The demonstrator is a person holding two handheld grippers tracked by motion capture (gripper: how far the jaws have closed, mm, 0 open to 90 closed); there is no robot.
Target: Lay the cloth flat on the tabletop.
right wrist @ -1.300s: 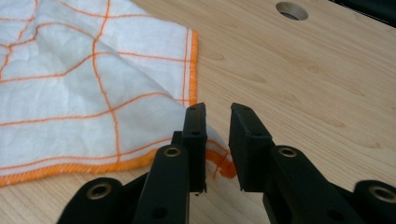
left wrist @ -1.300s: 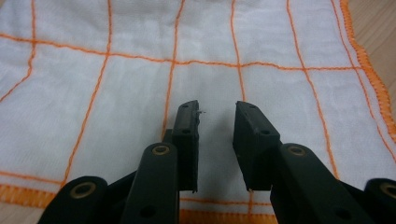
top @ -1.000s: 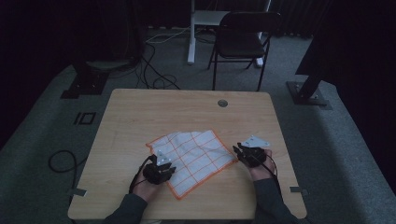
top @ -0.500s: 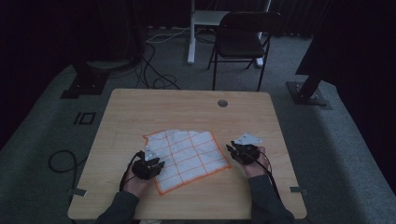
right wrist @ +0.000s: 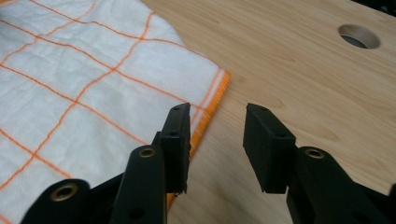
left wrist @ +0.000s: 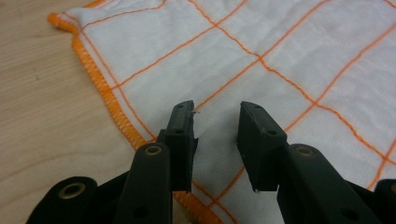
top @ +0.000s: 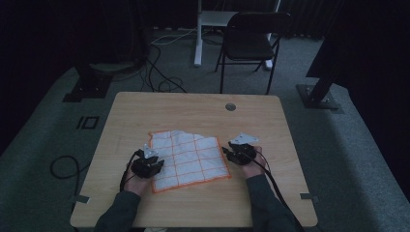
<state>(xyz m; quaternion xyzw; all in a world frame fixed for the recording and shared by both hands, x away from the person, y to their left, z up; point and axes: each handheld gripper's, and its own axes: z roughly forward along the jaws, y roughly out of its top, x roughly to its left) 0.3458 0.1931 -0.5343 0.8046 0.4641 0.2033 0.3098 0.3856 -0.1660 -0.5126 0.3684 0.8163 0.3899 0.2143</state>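
- Since a second ago: cloth [top: 189, 159] swung from a diamond tilt to roughly square with the table [top: 145, 108] edge and slid toward its left side; both hands shifted left with it.
- Left gripper [top: 148, 162] at the cloth's left edge, near the front corner; jaws have just been opening, now parted, cloth lies under the gap, pads not pressing it [left wrist: 215, 135].
- Right gripper [top: 240, 151] at the cloth's right edge; jaws have just been opening, now apart, left jaw over the orange hem, right jaw over bare wood [right wrist: 217, 140]. Nothing gripped.
- Both forearms come in from the bottom of the high view, dark sleeves, hands low on the table, grippers pointing forward and slightly inward.
- Cloth: white, orange grid and orange stitched hem, flat, far edge slightly rumpled, on the near-centre of the table.
- Round cable hole [top: 230, 107] in the table beyond the cloth, well apart.
- Folding chair [top: 251, 41] behind the table; cables on the floor [top: 159, 72]. Nothing between grippers and cloth.
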